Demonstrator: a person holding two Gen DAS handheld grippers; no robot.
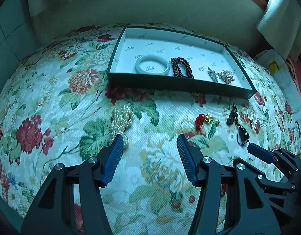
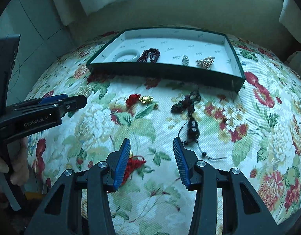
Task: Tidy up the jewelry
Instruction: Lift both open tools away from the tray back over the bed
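Since four pieces already sit in the tray [image 1: 228, 93], I'm between pickups: both grippers [image 1: 150, 143] [image 2: 151, 146] released, pearl beads [image 1: 122, 117] at eleven o'clock look next.

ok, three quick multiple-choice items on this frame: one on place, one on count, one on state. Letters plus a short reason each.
1. Where does the white bangle lie?
A. in the box
B. on the floral cloth
C. between the tongs

2. How many pieces lie in the box?
A. two
B. four
C. six

3. How do the left tongs stand?
A. shut on the pearls
B. open, holding nothing
C. shut on a red tassel

Key:
1 A: the bangle sits on the box's white floor beside the dark bead bracelet.
2 B: bangle, bead bracelet, a small silver piece and a gold piece.
3 B: only cloth shows in the gap; the pearls lie beyond the tips.
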